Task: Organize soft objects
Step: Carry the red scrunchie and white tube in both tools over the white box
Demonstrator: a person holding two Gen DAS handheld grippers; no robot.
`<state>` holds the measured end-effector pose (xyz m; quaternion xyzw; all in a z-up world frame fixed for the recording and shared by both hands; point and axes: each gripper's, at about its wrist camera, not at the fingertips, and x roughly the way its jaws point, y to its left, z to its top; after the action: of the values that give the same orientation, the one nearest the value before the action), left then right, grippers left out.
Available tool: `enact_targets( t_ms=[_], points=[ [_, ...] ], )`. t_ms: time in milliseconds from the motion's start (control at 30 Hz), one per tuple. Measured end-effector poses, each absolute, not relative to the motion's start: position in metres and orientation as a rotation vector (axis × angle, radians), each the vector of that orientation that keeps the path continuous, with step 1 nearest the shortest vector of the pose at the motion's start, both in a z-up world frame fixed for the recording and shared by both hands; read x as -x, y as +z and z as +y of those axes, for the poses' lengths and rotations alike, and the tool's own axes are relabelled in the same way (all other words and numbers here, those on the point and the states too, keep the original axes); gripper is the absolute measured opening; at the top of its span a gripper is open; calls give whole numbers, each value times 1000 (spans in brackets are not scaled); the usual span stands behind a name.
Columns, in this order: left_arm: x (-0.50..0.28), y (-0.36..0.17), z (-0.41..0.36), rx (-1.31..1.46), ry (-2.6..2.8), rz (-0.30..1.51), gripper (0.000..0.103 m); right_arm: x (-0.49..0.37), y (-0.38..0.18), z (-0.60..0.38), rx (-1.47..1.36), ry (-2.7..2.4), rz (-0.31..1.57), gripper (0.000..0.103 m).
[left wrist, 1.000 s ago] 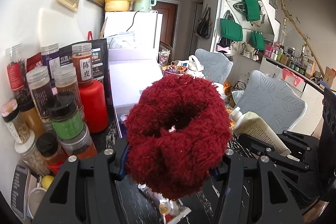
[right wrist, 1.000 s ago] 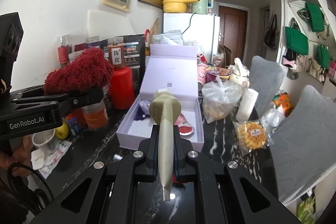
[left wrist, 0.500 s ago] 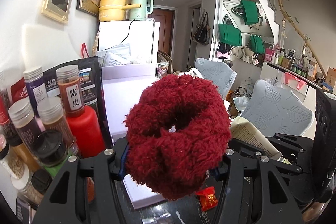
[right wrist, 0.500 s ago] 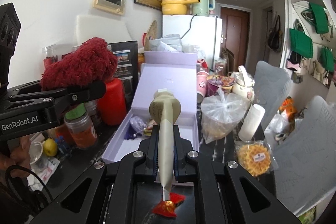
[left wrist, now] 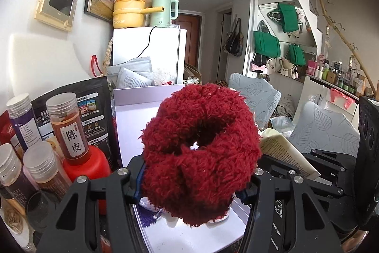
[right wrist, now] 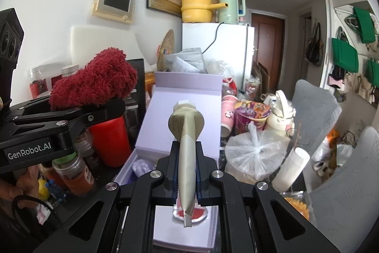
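Carrying stage. The left gripper (left wrist: 196,181) is clamped on a red fluffy scrunchie (left wrist: 200,153), and the right gripper (right wrist: 187,172) is fully closed on a squeezed beige tube (right wrist: 187,134). Both items hang above the open lilac box (right wrist: 208,217) and neither is set down yet. The box already holds a purple soft item (right wrist: 142,166). Left of the box, spice jars (left wrist: 67,127) and a red bottle (left wrist: 92,165) crowd close; right of it stands a knotted plastic bag (right wrist: 255,153).
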<state>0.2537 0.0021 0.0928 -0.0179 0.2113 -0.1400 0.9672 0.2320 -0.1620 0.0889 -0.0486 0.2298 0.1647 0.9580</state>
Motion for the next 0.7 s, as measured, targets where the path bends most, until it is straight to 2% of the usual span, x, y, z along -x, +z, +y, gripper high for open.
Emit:
enact_targets(
  t_ms=[700],
  points=[
    [-317,53,-5,14,-227,545,56,-301,44,-154,82,337,591,11]
  ],
)
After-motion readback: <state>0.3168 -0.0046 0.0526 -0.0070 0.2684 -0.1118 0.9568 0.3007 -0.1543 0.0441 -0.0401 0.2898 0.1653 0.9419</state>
